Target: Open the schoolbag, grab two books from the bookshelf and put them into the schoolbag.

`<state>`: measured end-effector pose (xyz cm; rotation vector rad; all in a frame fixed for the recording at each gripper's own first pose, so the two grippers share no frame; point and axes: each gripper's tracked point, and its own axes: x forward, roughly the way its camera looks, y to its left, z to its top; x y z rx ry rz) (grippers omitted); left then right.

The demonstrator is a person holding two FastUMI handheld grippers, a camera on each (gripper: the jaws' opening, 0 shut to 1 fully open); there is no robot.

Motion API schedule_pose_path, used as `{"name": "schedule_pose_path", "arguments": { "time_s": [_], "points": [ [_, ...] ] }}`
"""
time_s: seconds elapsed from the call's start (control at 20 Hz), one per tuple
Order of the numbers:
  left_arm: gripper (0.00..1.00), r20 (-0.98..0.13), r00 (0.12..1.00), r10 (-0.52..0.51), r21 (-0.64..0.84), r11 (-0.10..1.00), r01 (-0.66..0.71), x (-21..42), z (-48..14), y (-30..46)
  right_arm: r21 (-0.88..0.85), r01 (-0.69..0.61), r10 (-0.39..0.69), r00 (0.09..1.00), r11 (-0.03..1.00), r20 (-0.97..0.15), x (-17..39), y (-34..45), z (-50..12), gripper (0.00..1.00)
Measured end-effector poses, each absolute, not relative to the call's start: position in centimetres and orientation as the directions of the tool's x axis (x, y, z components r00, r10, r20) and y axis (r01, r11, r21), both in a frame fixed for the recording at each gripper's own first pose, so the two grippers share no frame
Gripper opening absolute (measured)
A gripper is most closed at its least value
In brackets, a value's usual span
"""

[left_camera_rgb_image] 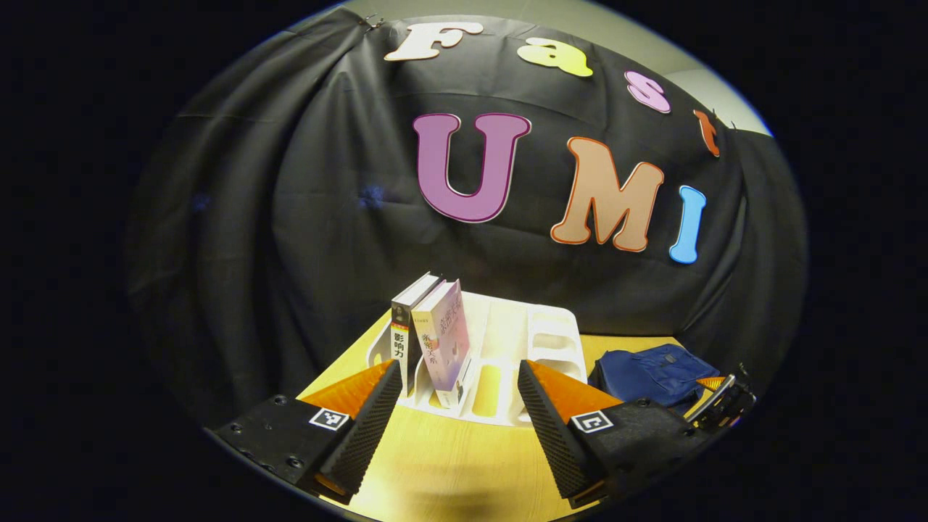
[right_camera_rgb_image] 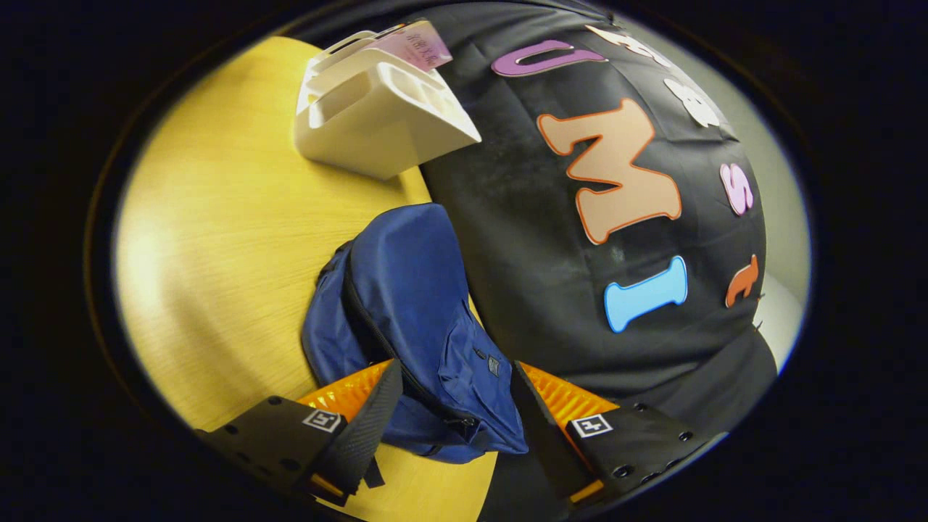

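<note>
A blue schoolbag (right_camera_rgb_image: 413, 319) lies zipped shut on the table; two books (left_camera_rgb_image: 435, 337) stand upright in a white bookshelf (left_camera_rgb_image: 522, 341) nearby.

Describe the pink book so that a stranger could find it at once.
On the wooden table stands a white bookshelf with two upright books at its left end. The pink book is the right one; its neighbour, the other book, has a black spine.

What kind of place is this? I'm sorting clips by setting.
Likely a staged recording booth, not a home: black cloth wall, a wooden table, and only a bookshelf and schoolbag on it.
</note>
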<state>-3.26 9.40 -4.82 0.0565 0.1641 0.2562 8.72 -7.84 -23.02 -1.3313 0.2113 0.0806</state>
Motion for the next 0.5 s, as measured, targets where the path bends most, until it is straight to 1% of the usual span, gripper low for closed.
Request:
{"name": "schedule_pose_path", "arguments": {
  "time_s": [0.05,0.1,0.15,0.2,0.25,0.3,0.5],
  "points": [
    [0.92,-0.157,0.953,0.261,0.075,0.965,-0.252,-3.4,-4.9,9.5,-0.953,-0.199,-0.064,0.974,0.227,-0.218,8.9,-7.9,-23.7,0.91],
    [0.95,-0.161,0.951,0.266,0.076,0.964,-0.257,-3.4,-5.0,9.6,-0.951,-0.216,-0.064,0.97,0.222,-0.235,9.2,-7.9,-24.4,0.91],
    [0.95,-0.164,0.948,0.271,0.078,0.962,-0.262,-3.5,-5.1,9.7,-0.952,-0.221,-0.065,0.969,0.211,-0.239,9.3,-8.0,-24.6,0.9],
    [0.95,-0.165,0.946,0.278,0.083,0.96,-0.267,-3.6,-5.1,9.8,-0.956,-0.218,-0.067,0.97,0.196,-0.235,9.7,-8.2,-24.6,0.98],
    [0.95,-0.165,0.945,0.282,0.087,0.959,-0.271,-3.7,-5.1,9.9,-0.958,-0.215,-0.072,0.97,0.188,-0.232,10.1,-8.6,-24.7,0.9],
    [0.95,-0.165,0.944,0.286,0.09,0.957,-0.274,-3.8,-5.1,9.9,-0.959,-0.213,-0.079,0.97,0.187,-0.23,10.5,-8.9,-24.8,0.98],
    [0.95,-0.172,0.938,0.3,0.097,0.953,-0.287,-4.1,-5.3,10.4,-0.958,-0.2,-0.108,0.968,0.205,-0.225,11.8,-9.5,-24.5,0.98]
  ]
}}
